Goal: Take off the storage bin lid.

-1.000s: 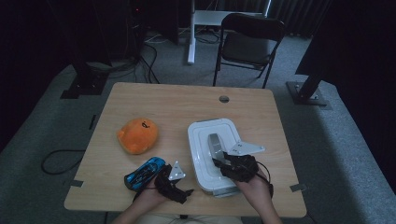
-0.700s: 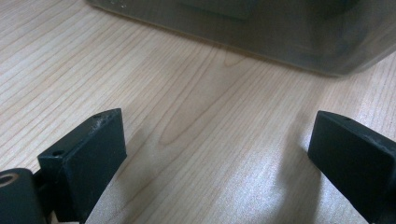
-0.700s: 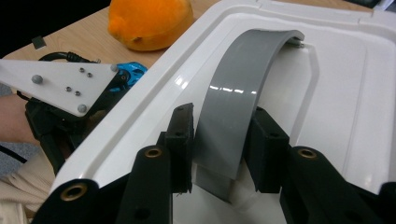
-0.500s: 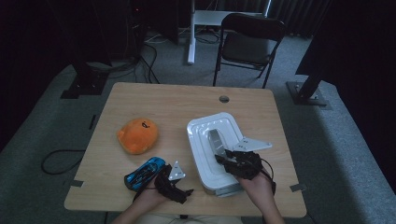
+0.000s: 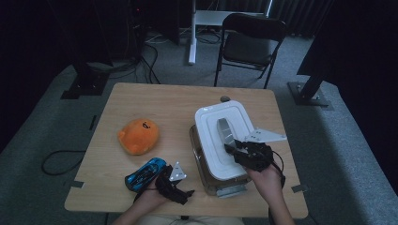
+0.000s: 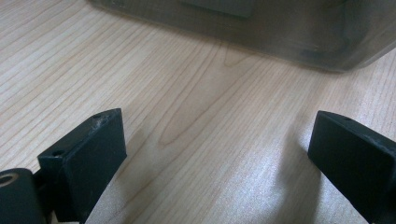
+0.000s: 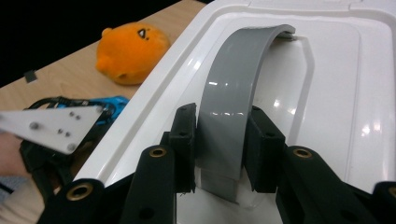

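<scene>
A clear container [image 5: 220, 187] stands on the counter [image 5: 164, 103], its white lid [image 5: 220, 140] tilted over it, contents hidden. The right gripper [image 7: 219, 154] has its fingers [image 7: 184, 144] pinched on the lid's grey handle [image 7: 233, 98]. The left gripper [image 6: 215, 154] rests on bare wood beside the container, fingers spread around nothing.

Two hand-held claws, both matt black. The left claw [image 5: 180, 194] has blocky, square-ended jaws with small round holes near their tips, and a little grey three-cornered plate on top. The right claw [image 7: 219, 149] shows brass-ringed holes along its black arms, a larger pale three-cornered plate, and a thin black cable trailing behind. Both forearms are bare.
</scene>
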A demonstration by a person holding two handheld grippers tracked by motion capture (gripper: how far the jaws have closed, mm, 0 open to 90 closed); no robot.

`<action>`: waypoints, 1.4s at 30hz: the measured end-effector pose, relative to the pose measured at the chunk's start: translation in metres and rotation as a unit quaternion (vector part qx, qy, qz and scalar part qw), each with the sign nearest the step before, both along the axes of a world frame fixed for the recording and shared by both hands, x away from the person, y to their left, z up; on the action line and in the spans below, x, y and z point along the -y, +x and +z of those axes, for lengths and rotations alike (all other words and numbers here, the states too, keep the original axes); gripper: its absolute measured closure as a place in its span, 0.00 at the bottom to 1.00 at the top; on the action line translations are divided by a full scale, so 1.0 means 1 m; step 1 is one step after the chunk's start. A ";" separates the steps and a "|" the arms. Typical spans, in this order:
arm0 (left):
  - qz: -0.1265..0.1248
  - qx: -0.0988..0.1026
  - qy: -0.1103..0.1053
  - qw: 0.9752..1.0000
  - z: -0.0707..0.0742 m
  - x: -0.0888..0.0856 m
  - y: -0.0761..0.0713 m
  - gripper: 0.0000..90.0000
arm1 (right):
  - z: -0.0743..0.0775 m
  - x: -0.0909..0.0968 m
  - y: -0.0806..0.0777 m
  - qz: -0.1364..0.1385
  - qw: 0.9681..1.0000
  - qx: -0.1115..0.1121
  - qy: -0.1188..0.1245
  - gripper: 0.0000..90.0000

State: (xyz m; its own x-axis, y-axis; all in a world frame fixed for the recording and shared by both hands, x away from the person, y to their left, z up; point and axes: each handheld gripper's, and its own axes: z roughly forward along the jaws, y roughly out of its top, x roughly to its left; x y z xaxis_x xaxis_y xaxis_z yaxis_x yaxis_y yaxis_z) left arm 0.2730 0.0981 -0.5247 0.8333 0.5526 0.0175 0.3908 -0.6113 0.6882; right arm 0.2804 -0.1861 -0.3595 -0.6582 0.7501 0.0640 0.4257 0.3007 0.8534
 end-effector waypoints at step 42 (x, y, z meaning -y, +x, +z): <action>0.000 0.001 0.002 1.000 0.000 0.000 0.000 0.05 | -0.008 0.107 0.060 -0.167 0.986 -0.002 0.010 0.76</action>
